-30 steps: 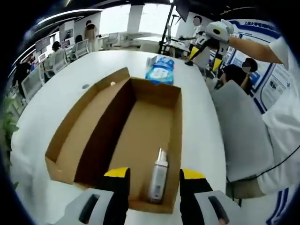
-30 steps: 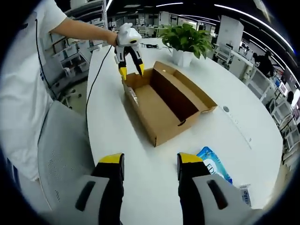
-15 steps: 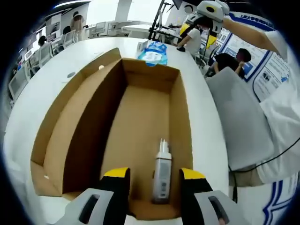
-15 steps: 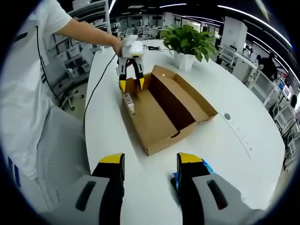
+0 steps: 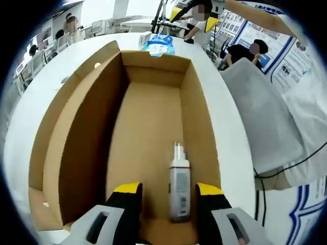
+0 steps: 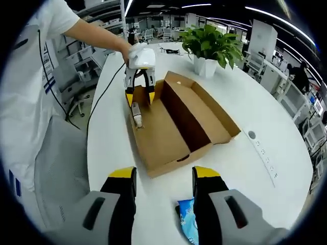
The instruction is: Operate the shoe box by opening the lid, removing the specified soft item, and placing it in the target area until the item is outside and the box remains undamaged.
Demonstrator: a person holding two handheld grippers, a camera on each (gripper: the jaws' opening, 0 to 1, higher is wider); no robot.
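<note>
Left claw point(image 5: 168, 196), jaws apart, straddles the spray bottle point(image 5: 179, 182) inside the open shoe box point(image 5: 76, 138); probably descend squarely before clamping.

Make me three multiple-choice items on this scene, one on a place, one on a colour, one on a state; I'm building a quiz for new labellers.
1. Where does the spray bottle lie?
A. inside the shoe box
B. on the table beside the box
C. on the chair

2. What colour is the soft pack beyond the box?
A. red
B. blue
C. black

3. How do the left tongs stand?
A. shut on the bottle
B. shut on the lid
C. open

Answers: 1 A, it rests on the box floor; 2 B, blue wrapper on the white table; 3 C, yellow-tipped jaws apart either side of the bottle.
</note>
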